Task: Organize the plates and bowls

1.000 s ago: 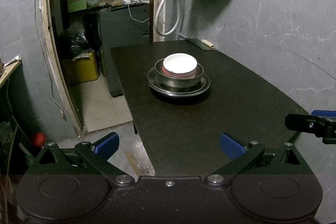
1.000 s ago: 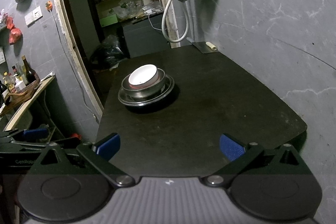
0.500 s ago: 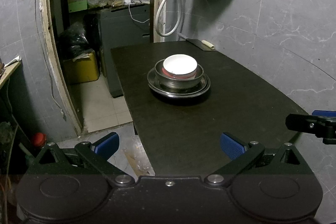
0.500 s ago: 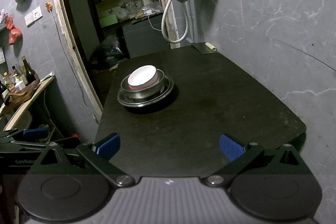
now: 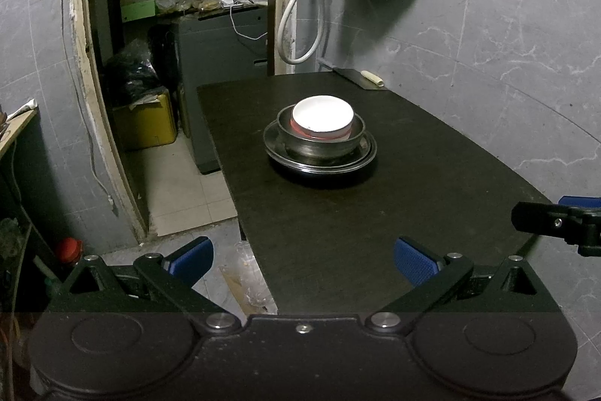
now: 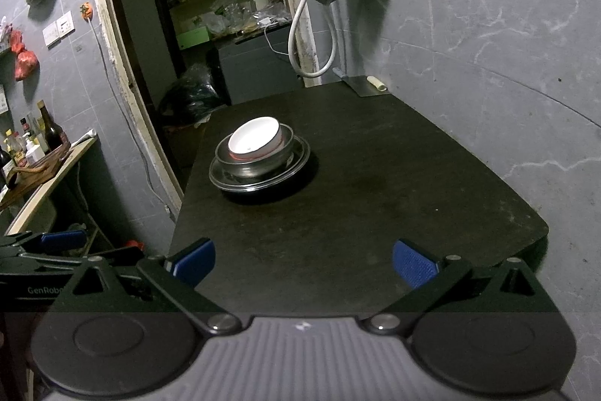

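On the bench (image 5: 338,232): one stack, three visible pieces, mid-surface toward its left edge.
One white bowl (image 5: 323,118) with a red outside sits in one steel bowl (image 5: 319,145), which sits on one steel plate (image 5: 319,164); whether more plates lie under it, can't tell. Two grippers: left hand-held gripper (image 5: 302,260) and right hand-held gripper (image 6: 303,262), both spread wide, holding nothing, at the near end, well apart from the stack. One knife (image 6: 366,84) at the far corner.
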The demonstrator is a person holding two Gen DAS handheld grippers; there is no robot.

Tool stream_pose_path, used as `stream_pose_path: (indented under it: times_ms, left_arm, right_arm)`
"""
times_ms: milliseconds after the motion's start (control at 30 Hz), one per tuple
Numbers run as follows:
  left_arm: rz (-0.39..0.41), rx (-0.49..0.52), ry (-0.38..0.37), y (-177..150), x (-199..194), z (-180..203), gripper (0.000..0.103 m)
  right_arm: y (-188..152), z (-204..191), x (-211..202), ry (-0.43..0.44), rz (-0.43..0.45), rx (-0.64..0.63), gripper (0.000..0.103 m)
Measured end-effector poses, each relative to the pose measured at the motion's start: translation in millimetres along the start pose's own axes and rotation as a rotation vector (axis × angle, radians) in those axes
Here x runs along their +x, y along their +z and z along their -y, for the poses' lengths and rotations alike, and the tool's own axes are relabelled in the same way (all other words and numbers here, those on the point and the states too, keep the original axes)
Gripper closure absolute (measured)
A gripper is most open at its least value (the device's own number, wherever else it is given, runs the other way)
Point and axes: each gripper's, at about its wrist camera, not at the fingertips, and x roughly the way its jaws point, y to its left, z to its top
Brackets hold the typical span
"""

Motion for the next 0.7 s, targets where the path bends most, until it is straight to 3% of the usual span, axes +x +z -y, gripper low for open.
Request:
stream_pose_path:
  times_ms: [433,700]
  left_arm:
    - [-0.002,-0.005,-0.010,-0.5,2.6,0.2,0.001]
    - [-0.044,0.015,-0.031,-1.2,12.0,7.8,0.001]
  right_arm:
    - [0.8,-0.6,4.1,0.004,-0.011,-0.007,0.000]
    - [-0.2,3.4,8.9,0.004,-0.026,0.003,0.000]
